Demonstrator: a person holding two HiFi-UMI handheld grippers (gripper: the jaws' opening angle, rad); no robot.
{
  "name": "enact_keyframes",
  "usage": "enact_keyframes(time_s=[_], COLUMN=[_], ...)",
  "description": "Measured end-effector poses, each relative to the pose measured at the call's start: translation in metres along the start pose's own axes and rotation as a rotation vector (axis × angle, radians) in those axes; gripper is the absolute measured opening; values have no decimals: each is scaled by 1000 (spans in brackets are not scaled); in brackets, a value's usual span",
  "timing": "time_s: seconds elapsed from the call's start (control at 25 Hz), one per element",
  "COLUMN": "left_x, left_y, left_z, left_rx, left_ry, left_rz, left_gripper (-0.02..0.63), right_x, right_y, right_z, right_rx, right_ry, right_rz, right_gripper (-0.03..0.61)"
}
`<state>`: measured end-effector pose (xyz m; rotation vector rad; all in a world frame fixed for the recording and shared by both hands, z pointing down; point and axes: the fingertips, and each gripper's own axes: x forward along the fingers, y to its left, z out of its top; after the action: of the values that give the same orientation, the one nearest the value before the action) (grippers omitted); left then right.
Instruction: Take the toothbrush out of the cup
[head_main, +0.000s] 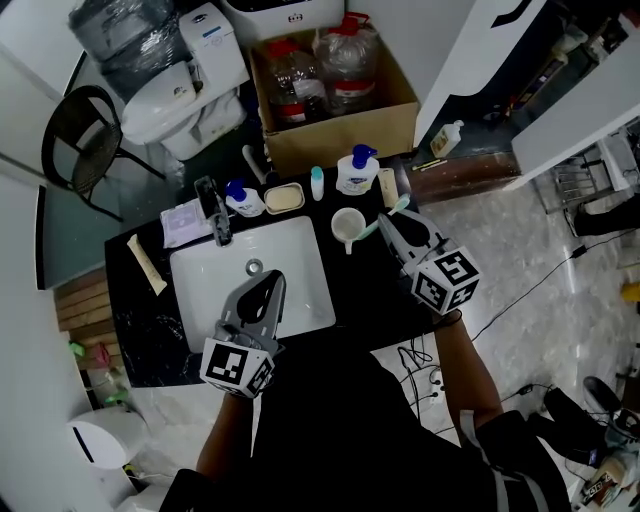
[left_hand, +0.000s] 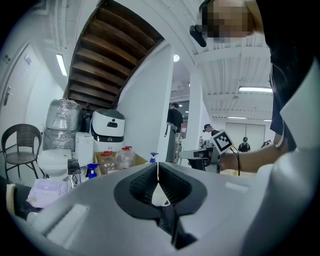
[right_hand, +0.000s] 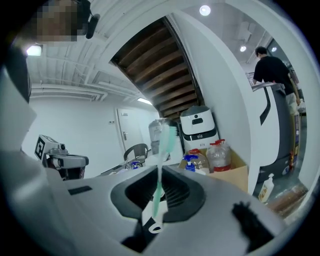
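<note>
The right gripper (head_main: 386, 224) (right_hand: 160, 172) pinched the mint-green toothbrush (head_main: 398, 207) (right_hand: 160, 165) between its jaws at centre right of the head view, just right of the white cup (head_main: 345, 228) on the black desk (head_main: 375, 295). From above, the brush ran slantwise, from the cup's right rim toward the upper right. Only the right gripper view showed its long axis nearly upright, bristle head at the top and handle dropping between the jaws. That view did not take in the cup, and the head view could not settle whether the handle's end was clear of it. The left gripper (head_main: 268, 288) (left_hand: 158, 172), jaws pressed together on nothing, hung over the white sink (head_main: 300, 260) at lower centre.
</note>
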<state>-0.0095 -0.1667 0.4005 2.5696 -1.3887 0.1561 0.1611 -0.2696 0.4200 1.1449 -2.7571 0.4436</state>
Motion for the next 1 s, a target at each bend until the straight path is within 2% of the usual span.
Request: enact_keyframes(time_s=[0.36,1.0], left_x=[1,5], left_y=[-9,-12], left_z=[8,10], left_rx=[-2,17], left_ry=[-17,-15], left_rz=[-39,-121], left_gripper=[15,15], right_x=[-26,-66], right_y=[21,34], right_z=[10,-3], right_rx=[-62,-64], right_ry=[3,28], right_rz=[-24,-120], right_gripper=[35,35])
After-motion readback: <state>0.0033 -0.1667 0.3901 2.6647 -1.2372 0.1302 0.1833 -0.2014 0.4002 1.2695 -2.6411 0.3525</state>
